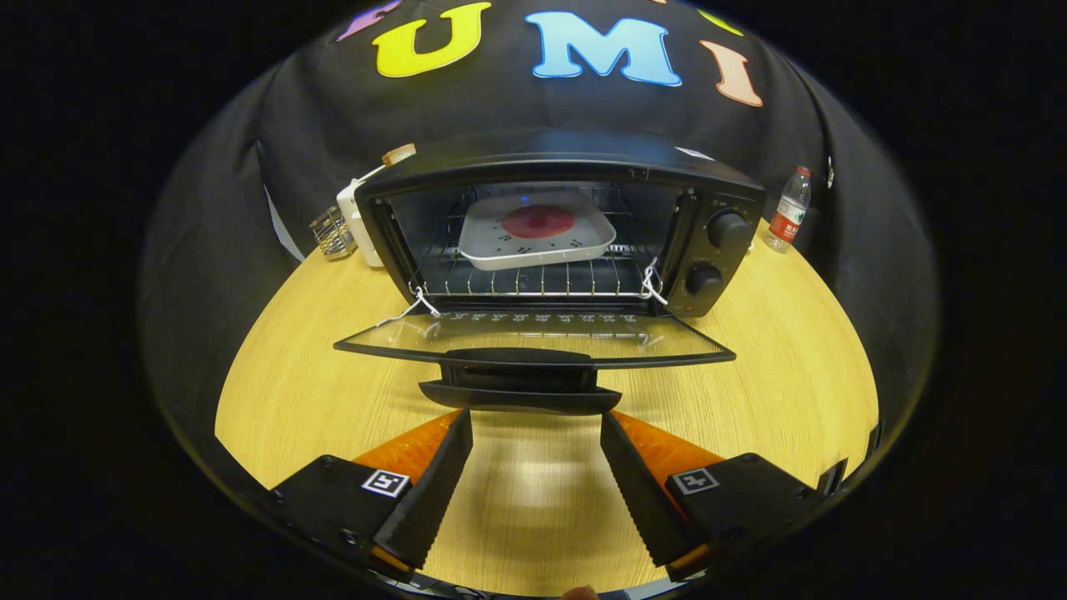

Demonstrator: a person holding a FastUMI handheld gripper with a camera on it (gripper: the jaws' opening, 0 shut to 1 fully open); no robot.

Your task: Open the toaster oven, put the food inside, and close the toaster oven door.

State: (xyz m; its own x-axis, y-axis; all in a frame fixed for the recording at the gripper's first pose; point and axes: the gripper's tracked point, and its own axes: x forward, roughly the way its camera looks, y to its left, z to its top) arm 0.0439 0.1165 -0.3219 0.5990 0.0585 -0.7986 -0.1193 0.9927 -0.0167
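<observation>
Toaster oven [550,225] sits at 12 o'clock from your gripper [536,417] on the wooden table [775,383], its glass door [533,337] folded down flat. Inside, a white tray [500,242] carrying red food [538,221] rests on the rack. Your 2 fingers stand apart, empty, tips just short of the door handle [521,396].

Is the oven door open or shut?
Open: the door lies folded down flat, just ahead of the open gripper; the tray sits inside.
</observation>
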